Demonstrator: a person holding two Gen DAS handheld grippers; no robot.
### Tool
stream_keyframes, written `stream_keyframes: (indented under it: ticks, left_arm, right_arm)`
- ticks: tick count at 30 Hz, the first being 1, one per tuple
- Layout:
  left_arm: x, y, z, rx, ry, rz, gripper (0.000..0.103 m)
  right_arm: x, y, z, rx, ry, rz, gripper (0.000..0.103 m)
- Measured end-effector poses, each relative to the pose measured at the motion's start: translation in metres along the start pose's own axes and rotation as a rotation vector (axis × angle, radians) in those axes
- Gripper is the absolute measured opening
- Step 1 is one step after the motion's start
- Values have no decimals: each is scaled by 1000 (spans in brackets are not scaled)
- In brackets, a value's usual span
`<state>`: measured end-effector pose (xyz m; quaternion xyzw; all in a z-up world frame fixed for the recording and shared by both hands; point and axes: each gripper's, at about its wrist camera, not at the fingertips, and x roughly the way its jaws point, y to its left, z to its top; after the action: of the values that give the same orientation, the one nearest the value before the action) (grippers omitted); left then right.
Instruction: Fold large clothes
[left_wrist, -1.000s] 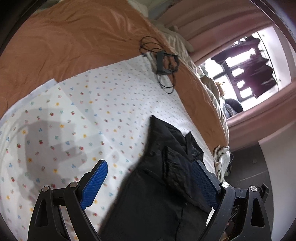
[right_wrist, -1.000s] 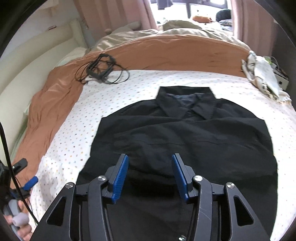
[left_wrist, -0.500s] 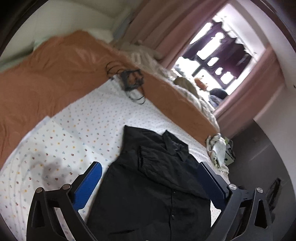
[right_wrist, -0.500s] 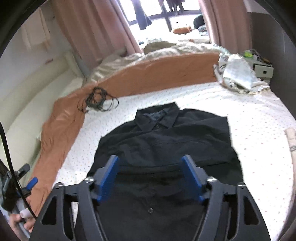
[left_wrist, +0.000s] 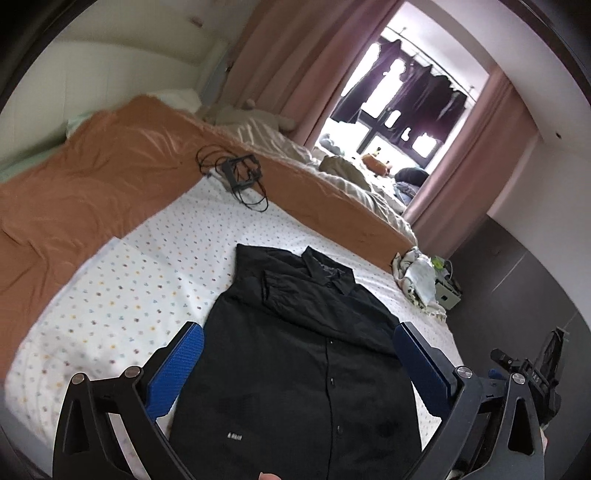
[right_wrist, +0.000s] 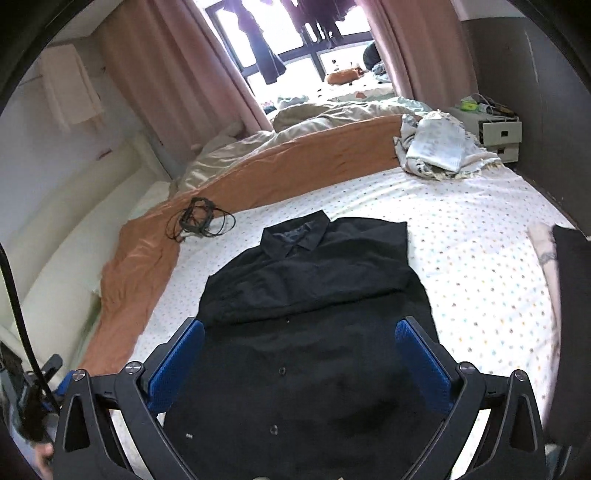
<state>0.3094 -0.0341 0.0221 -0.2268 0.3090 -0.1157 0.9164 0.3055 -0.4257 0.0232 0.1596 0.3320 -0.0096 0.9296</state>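
Right wrist view: we hover over the black shirt (right_wrist: 314, 295) on the bed (right_wrist: 480, 236).
Both grippers, left (left_wrist: 299, 363) and right (right_wrist: 299, 363), have just been opening, fingers wide and empty; collar lies far, hem nearest us.

Black button-front shirt (left_wrist: 306, 354) (right_wrist: 314, 325), lying flat and face up on the bed's dotted white sheet (left_wrist: 122, 291) (right_wrist: 472, 236), collar toward the orange blanket (left_wrist: 92, 184) (right_wrist: 295, 166) and hem nearest the cameras. Both sleeves are folded inward across the chest, forming a layered band below the collar, so the outline is a narrow rectangle. The button placket runs down the middle, with a small white label near the hem.
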Motion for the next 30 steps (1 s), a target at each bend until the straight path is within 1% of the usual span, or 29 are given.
stream_keyframes:
  ticks: [3,5,8,12,17,20,27,30]
  left_arm:
    - [-26,-8,-9,36,-23,-4,103]
    - [-41,-12,-14,62,-33,-1,103]
    - [-64,-16,-25,85,-50,5,103]
    - [-86,-17,-38,98,-68,5,103]
    - [-104,-13,-59,104,-66,-5,103]
    - [-111,-10,-72,107,-63,-6,103]
    - [-128,4,-104,106,-43,-1,103]
    - [-138,8,-119,122,-48,23,103]
  right_arm:
    - [-21,-10,-15,4,-39,-1,103]
    - [-38,-16,-27,2,-77,-22,103]
    - [-59,-24,-44,-1,-100,-29,103]
    - [-83,-35,-65,6,-126,-50,103]
    - [-112,-55,-94,23,-145,-47,103]
    - [-128,-63,-111,25,-168,-80,103]
    - [-150,-81,-154,45,-182,-98,103]
    - [-157,-89,-172,70,-193,-101,103]
